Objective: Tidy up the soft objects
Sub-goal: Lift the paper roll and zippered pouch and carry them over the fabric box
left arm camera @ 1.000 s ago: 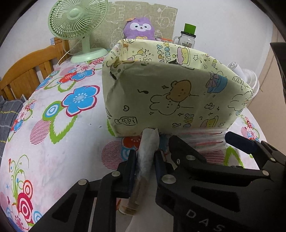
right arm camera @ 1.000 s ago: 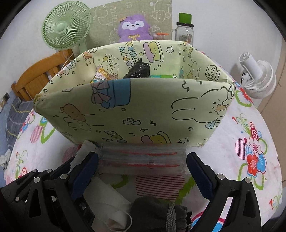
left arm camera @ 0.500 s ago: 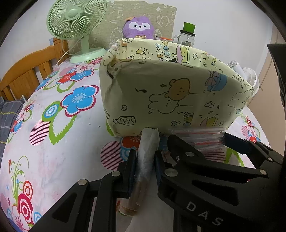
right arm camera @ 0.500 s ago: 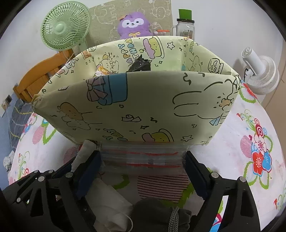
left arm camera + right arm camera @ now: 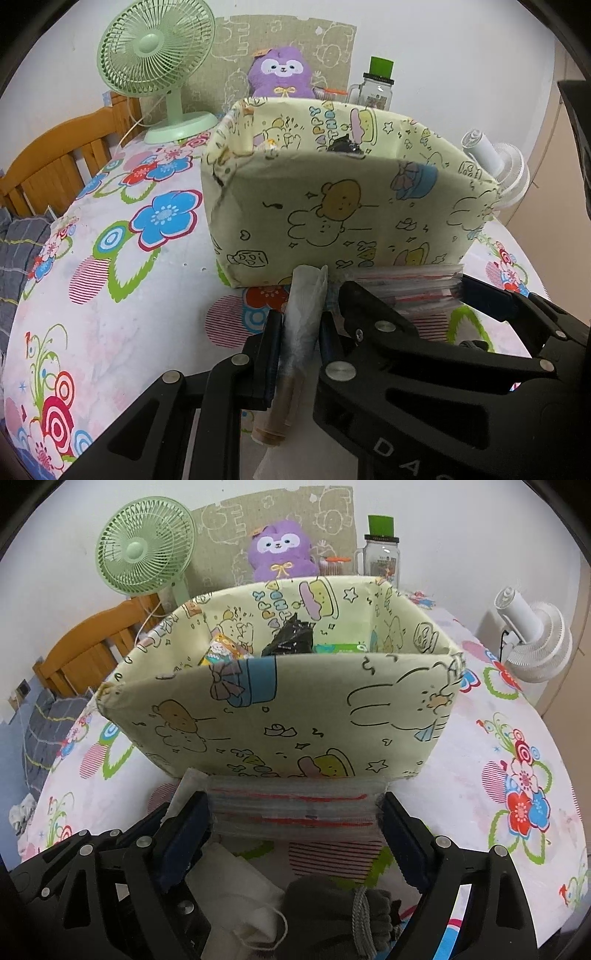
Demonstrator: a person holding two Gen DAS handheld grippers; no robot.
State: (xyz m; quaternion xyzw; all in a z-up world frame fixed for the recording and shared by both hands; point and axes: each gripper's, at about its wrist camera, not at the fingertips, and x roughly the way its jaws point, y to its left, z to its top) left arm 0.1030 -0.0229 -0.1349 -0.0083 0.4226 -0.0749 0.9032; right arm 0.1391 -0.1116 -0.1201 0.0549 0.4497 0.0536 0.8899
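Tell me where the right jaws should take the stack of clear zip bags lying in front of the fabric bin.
Grip the stack of zip bags across its two short ends, coming from the near side, as the right gripper is placed now. It lies flat and broadside against the fabric bin, so only the ends are free.

The inner back wall of the yellow cartoon-print fabric bin carries "HAPPY" over a second word cut off by the folds, probably "BIRTHDAY"; the right wrist view shows only fragments of both. White capitals "DAS" stand on the black frame of the right gripper, running out of the left wrist view. The label on the green-lidded glass jar is too small to read.
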